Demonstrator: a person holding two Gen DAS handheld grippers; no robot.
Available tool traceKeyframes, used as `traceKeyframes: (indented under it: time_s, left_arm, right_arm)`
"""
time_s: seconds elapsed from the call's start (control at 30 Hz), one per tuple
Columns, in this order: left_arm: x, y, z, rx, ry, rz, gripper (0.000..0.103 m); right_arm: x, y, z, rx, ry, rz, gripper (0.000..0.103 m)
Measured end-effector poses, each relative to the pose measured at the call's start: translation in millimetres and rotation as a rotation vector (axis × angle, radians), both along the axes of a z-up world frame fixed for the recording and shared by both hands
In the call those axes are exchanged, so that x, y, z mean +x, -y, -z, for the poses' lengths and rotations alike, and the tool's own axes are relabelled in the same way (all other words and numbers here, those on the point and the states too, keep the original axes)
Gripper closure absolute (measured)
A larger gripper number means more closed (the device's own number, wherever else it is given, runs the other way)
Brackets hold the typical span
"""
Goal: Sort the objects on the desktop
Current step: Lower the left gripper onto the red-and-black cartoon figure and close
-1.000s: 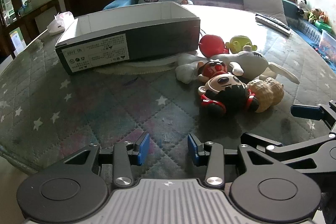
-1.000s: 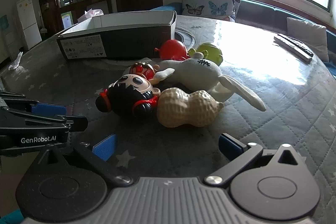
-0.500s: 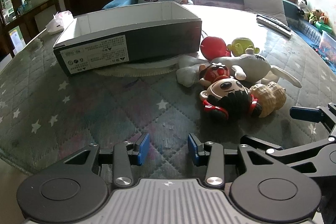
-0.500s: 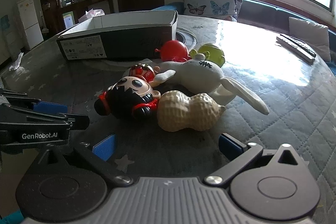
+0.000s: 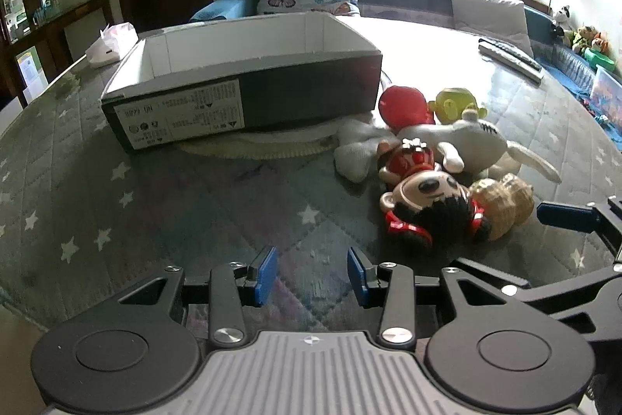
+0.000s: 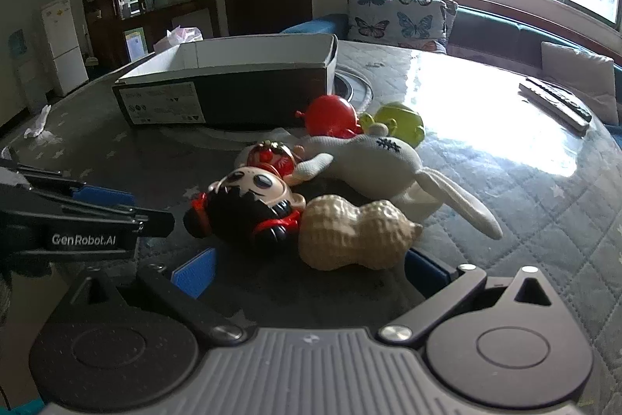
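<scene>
Right gripper (image 6: 309, 269) closer, peanut toy (image 6: 352, 236) between fingers.

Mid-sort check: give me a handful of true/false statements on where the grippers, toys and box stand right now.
1. The right gripper is open, its fingers on either side of the peanut toy. True.
2. The left gripper grips the black-haired doll. False: it is open over bare tablecloth, holding nothing.
3. The cardboard box already holds the red toy. False: the toy lies on the table beside the box, and no toy shows inside.
4. The white plush rabbit lies behind the peanut toy in the right wrist view. True.
5. A remote control lies apart from the toy pile. True.
</scene>
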State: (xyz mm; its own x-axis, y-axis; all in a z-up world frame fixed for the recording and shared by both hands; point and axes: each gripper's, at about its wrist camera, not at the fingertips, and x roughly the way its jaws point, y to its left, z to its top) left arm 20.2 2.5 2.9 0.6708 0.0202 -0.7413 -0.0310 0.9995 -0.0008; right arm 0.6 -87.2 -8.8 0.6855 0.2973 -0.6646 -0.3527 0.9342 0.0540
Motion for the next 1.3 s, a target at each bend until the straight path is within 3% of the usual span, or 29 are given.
traceKeyframes:
  time_s: [0.27,0.47,0.8,1.0,1.3]
  left_arm:
    - [8.1,-9.9,-13.6,-0.031,0.025,0.012,0.061]
    - [13.0,-15.7,-23.3,-0.064,0.053,0.025,0.060]
    - [23.6,-12.2,-38.2,-0.160,0.073,0.131,0.060]
    - [36.3,-5.3,-37.2,-0.188,0.034,0.208,0.060]
    - [58.0,-3.6,-27.3,-0.248,-0.051,0.231,0.060]
  right_arm:
    - [2.1,-4.0,-9.2,0.021,0.026,-0.031,0.002]
    - [4.8,-8.8,-15.3,0.035,0.040,-0.051,0.009]
    - [9.0,-20.4,-23.4,0.055,0.047,-0.116,0.013]
    - [13.5,-35.1,-19.5,0.038,0.037,-0.167,0.019]
    - [19.7,-44.3,-15.4,0.010,0.018,-0.202,0.021]
